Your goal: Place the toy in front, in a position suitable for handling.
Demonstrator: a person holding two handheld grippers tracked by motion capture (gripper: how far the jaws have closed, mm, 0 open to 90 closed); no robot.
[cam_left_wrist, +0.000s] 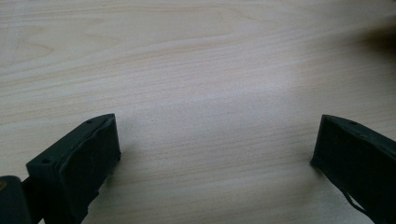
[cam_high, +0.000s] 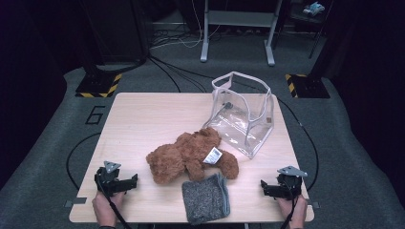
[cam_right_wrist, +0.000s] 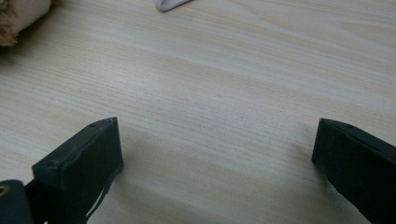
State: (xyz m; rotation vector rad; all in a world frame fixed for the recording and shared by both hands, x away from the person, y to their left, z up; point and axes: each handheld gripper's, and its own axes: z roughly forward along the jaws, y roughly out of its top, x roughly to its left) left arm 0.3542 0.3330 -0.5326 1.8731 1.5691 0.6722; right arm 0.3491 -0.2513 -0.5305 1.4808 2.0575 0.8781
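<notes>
Both grippers (cam_high: 134, 180) (cam_high: 262, 185) wide open, empty, flanking fuzzy brown teddy bear (cam_high: 188, 155), knitted grey cloth (cam_high: 205, 199).

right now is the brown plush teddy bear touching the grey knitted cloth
Touching. In the high view the brown plush teddy bear lies with its lower edge overlapping the top edge of the grey knitted cloth, and no wood shows between them.

Teddy bear (cam_right_wrist: 14, 21) is clipped at ten o'clock in the right gripper view, just a blurred tan scrap; the white tag's (cam_right_wrist: 170, 3) print is unreadable.
</notes>
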